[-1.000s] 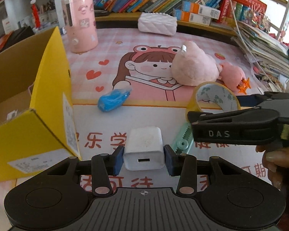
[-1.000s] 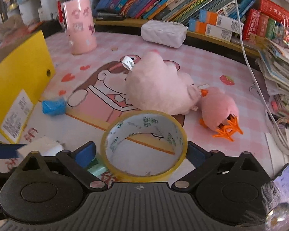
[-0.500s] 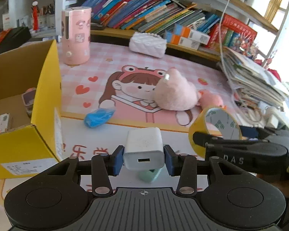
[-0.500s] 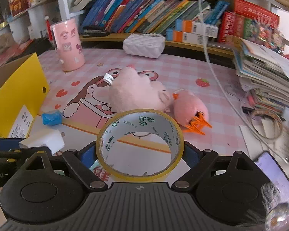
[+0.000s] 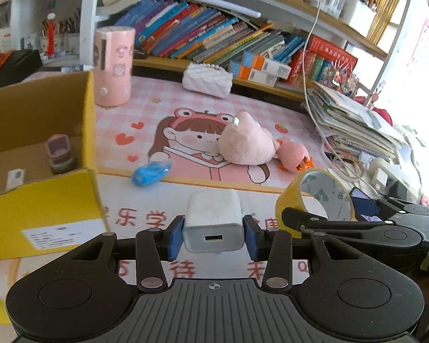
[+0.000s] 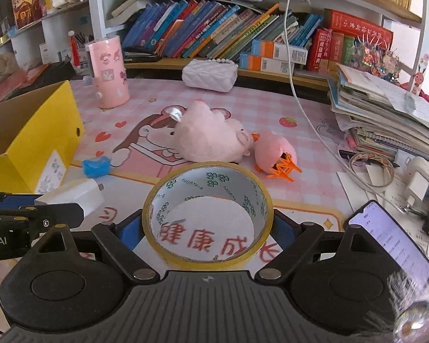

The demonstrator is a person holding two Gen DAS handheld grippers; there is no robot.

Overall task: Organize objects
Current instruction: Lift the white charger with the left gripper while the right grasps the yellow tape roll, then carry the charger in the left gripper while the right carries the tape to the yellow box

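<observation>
Bookshelves (image 6: 214, 28) backed the pink cartoon mat (image 5: 186, 108), where a yellow cardboard box (image 5: 43, 200) stood open at the left, with a pink plush (image 6: 208, 140) and a blue wrapper (image 5: 151, 173) lying mid-mat. My left gripper (image 5: 213, 234) hung above the mat, clamped on the white charger (image 5: 213, 220) just right of the box. Beside it my right gripper (image 6: 207, 228) gripped the yellow tape roll (image 6: 207, 214), its hole facing me.

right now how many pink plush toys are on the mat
2: the big plush lies on the girl picture mid-mat, the small plush with orange feet right beside it, touching. None visible in the yellow box, though its interior is partly hidden.
</observation>
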